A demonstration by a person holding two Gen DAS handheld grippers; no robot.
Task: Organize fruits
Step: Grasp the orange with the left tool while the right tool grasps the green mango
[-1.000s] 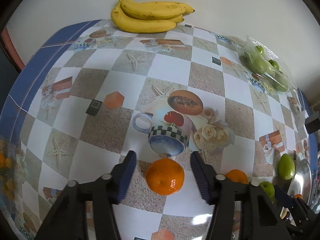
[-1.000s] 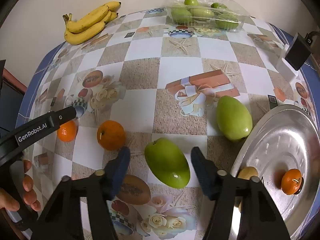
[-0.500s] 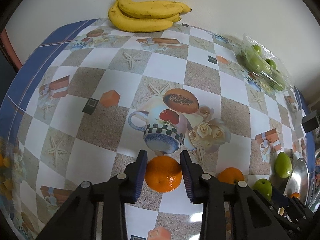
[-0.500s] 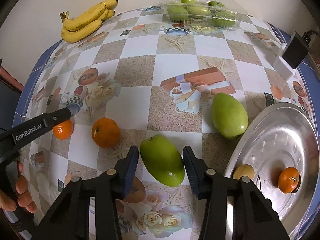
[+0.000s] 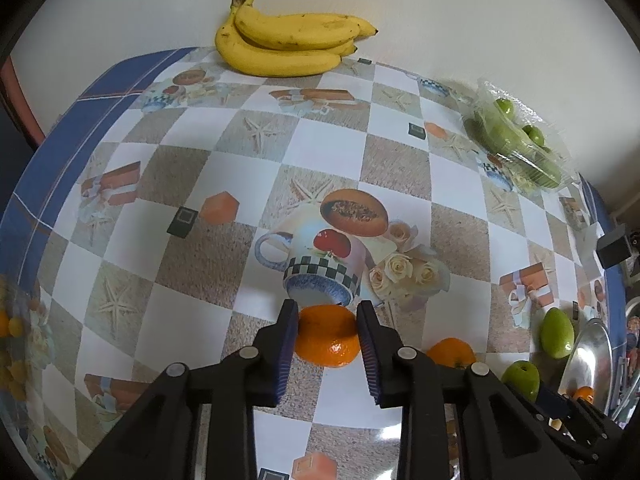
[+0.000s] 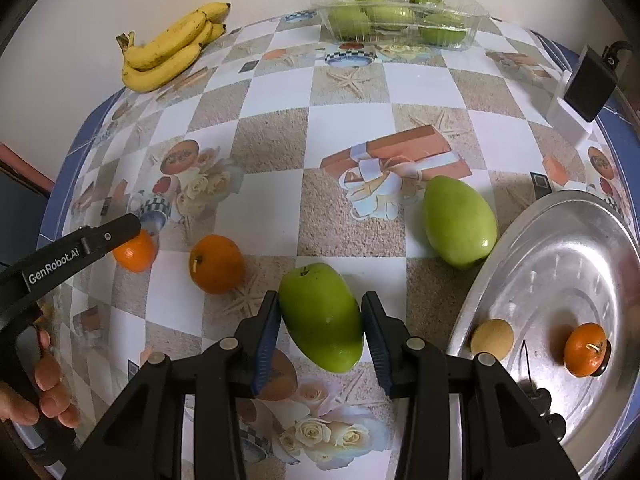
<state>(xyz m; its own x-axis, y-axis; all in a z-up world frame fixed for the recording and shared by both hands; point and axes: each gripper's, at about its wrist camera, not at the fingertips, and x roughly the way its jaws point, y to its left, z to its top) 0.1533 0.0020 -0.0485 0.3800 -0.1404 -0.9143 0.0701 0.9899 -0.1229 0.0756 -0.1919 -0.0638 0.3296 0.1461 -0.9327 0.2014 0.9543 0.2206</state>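
Both pairs of jaws are drawing in from the wide stance they had a second ago, while the hands themselves are barely shifting over the checked tablecloth [image 6: 276, 216]. On the left, the left gripper [image 5: 327, 322] is closing around the orange [image 5: 328, 334] that is sitting just below the printed mug, and its blue pads are already pressing the fruit's flanks. On the right, the right gripper [image 6: 320, 320] is clamping the green mango [image 6: 322, 322], which is lying on the cloth just left of the steel tray [image 6: 560, 248]. That mango is lying with its long axis slanted: the stem end is pointing up and to the left, away from the camera, and the blunter end is pointing down and to the right, toward the wrist. The pads are meeting it across its narrow width, which I judge the sounder hold for so smooth a skin. To do this step well, each hand should be squeezing only until the fruit stops slipping, then lifting straight up before swinging toward the tray, where a small orange [image 6: 586, 350] and a pale fruit [image 6: 492, 338] are already sitting. A second mango [image 6: 460, 222] and another orange [image 6: 216, 264] are waiting nearby.
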